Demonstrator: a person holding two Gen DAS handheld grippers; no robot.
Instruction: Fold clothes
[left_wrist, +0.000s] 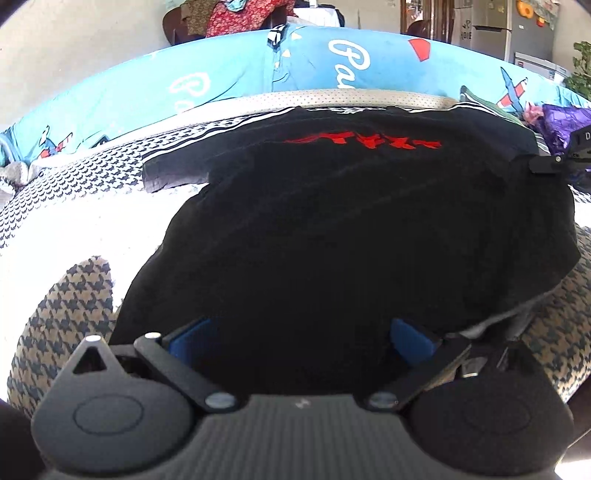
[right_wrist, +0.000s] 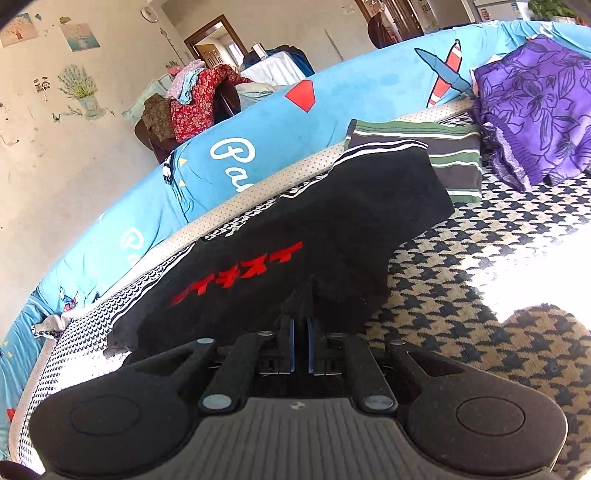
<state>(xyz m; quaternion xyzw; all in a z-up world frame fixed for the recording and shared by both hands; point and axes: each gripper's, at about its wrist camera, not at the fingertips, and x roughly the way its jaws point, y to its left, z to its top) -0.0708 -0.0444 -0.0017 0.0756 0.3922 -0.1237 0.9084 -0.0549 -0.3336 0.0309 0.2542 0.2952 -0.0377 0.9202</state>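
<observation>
A black T-shirt (left_wrist: 351, 229) with red lettering lies spread on the houndstooth cover (left_wrist: 74, 314). My left gripper (left_wrist: 301, 339) is open over the shirt's near hem. Its blue pads (left_wrist: 192, 341) stand wide apart, with black cloth lying between and under them. In the right wrist view the same T-shirt (right_wrist: 332, 229) runs away from the camera. My right gripper (right_wrist: 301, 328) is shut on a raised pinch of its near edge, and the cloth peaks just ahead of the pads. The right gripper (left_wrist: 550, 164) also shows at the shirt's right edge in the left wrist view.
A folded green striped garment (right_wrist: 443, 155) and a purple floral garment (right_wrist: 535, 110) lie beyond the shirt. Blue printed bedding (right_wrist: 258, 129) lines the far edge. A chair heaped with clothes (right_wrist: 195, 107) stands behind it. Bright sun falls on the cover (right_wrist: 517, 273).
</observation>
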